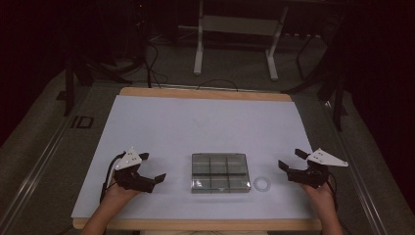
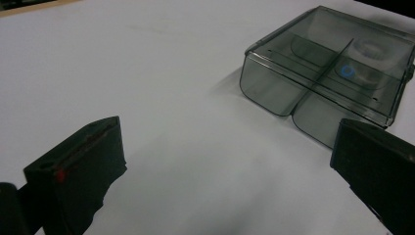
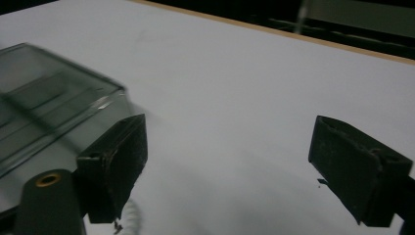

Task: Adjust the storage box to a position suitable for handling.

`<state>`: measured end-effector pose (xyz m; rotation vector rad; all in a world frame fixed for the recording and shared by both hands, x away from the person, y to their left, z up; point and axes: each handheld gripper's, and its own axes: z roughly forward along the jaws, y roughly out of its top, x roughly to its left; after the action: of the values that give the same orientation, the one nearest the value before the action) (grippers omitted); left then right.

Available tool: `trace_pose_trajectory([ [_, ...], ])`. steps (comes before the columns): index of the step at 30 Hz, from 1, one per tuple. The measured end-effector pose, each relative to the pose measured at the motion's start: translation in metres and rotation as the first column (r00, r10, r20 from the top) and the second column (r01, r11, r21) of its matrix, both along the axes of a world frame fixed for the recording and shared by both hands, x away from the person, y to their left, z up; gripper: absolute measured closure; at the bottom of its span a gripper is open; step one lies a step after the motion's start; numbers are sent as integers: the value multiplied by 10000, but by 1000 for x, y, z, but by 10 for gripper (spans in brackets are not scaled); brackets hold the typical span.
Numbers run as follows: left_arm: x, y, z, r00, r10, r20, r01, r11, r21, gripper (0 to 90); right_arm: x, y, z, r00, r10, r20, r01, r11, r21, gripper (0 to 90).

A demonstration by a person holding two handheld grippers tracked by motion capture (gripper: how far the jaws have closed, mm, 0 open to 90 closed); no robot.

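A smoky clear box (image 1: 219, 172) with several compartments lies shut on the white sheet (image 1: 195, 117), near the front middle. A small white ring (image 1: 262, 184) lies just right of it. My left gripper (image 1: 152, 167) hovers left of the box, open and holding nothing. In the left gripper view the gripper (image 2: 230, 166) is open over bare sheet, with the box (image 2: 333, 63) ahead to the right and a blue ring (image 2: 347, 71) seen through it. My right gripper (image 1: 291, 159) is open right of the ring. In its own view the right gripper (image 3: 235, 161) spans bare sheet, with the box (image 3: 44, 107) at left.
The sheet covers a wooden table whose far edge (image 1: 205, 93) and front edge (image 1: 195, 224) show. Beyond the table stand white frame legs (image 1: 198, 54) and cables on a grey floor. The white ring (image 3: 128, 215) peeks out below the left jaw in the right gripper view.
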<state>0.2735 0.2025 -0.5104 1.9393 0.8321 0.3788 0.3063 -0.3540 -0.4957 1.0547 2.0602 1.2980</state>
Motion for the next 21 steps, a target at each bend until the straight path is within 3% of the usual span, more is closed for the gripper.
trace_pose_trajectory([
  [3, -2, -2, 2, 9994, -11, 355, 10, 10000, 32, 50, 1, 5, -2, 9972, 746, 33, -746, 9972, 82, 201],
  [7, -2, -5, 4, 9989, -79, 451, 75, 9999, 94, 96, 2, 13, -6, 9870, 1605, 117, -1603, 9870, -147, 235],
  [10, -2, -10, 5, 9989, -348, 315, 339, 9990, 285, 125, 3, 19, -8, 9761, 2175, -21, -2175, 9759, -162, 303],
  [14, -2, -18, 3, 9975, -699, 59, 694, 9955, 646, 147, 4, 24, -11, 9514, 3069, -255, -3075, 9512, -254, 381],
  [17, -1, -25, 1, 9949, -1008, -63, 1009, 9895, 1034, 177, 4, 29, -13, 9374, 3463, -368, -3478, 9363, -478, 412],
  [21, 1, -31, -2, 9916, -1256, -309, 1284, 9853, 1126, 180, 7, 34, -16, 9263, 3738, -485, -3762, 9248, -571, 474],
])
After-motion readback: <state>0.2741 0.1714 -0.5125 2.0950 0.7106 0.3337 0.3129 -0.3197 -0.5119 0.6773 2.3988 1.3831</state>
